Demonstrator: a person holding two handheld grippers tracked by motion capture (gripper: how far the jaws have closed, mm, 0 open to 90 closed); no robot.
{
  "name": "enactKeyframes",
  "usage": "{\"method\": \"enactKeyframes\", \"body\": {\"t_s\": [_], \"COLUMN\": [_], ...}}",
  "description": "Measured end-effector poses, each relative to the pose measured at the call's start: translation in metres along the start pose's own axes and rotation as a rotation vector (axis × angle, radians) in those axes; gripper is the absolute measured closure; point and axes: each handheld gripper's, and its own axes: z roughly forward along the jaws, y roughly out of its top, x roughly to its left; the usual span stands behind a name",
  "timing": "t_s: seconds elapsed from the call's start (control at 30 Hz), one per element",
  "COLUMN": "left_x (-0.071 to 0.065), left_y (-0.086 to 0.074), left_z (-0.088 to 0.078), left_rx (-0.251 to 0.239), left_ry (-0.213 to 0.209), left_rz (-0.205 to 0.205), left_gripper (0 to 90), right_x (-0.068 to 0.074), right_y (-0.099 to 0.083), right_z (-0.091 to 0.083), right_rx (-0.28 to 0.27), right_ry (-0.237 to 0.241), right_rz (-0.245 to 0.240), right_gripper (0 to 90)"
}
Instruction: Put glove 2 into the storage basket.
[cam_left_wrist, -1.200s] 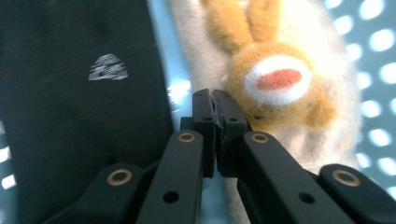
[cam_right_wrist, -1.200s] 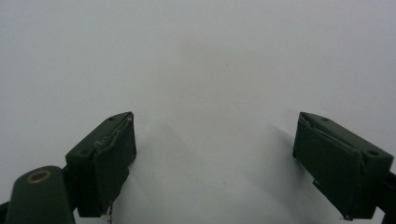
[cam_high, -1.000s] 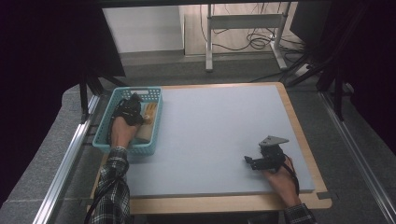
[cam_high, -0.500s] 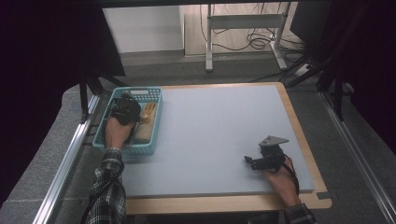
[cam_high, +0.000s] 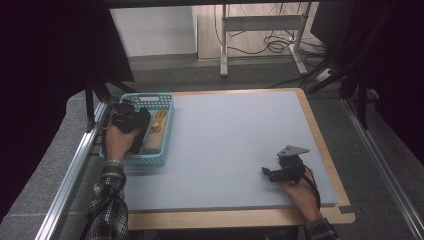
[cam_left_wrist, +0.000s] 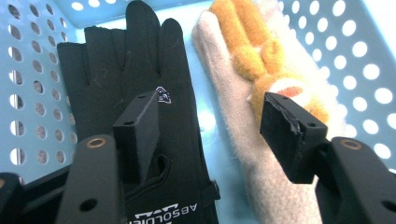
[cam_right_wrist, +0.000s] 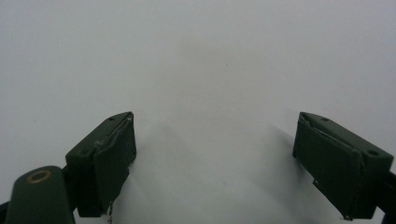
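**Gloves Settle Into the Blue Basket**

Hovering over the perforated blue basket (cam_high: 165, 131) at the table's left edge, the left gripper (cam_left_wrist: 210, 123) has just been opening its jaws; they stand half spread with nothing between them, the black glove (cam_left_wrist: 135, 84) and the cream-and-orange plush glove (cam_left_wrist: 243, 93) lying side by side below. A clean finish means lifting straight out without snagging fabric. Since a second ago the left hand has drawn toward the basket's outer edge. On the grey mat (cam_high: 240, 140), the right gripper (cam_right_wrist: 215, 158) rests unmoved, jaws wide and empty.
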Motion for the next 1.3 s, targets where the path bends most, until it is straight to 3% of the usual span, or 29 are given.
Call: {"method": "enactKeyframes", "body": {"t_s": [0.23, 0.67, 0.87, 1.3], "left_x": [0.003, -0.001, -0.003, -0.007], "left_y": [-0.005, -0.011, -0.015, -0.025], "left_z": [-0.009, -0.02, -0.025, -0.035], "left_rx": [-0.033, -0.042, -0.064, -0.097], "left_ry": [-0.019, -0.061, -0.068, -0.079], "left_rz": [0.002, 0.014, 0.029, 0.06], "left_gripper": [31.5, 24.0, 16.9, 11.3], "right_x": [0.0, 0.0, 0.0, 0.0], "right_y": [0.0, 0.0, 0.0, 0.0], "right_z": [0.0, 0.0, 0.0, 0.0], "right_rx": [0.0, 0.0, 0.0, 0.0], "right_ry": [0.0, 0.0, -0.001, 0.0], "right_rz": [0.0, 0.0, -0.001, 0.0], "right_gripper": [13.0, 13.0, 13.0, 13.0]}}
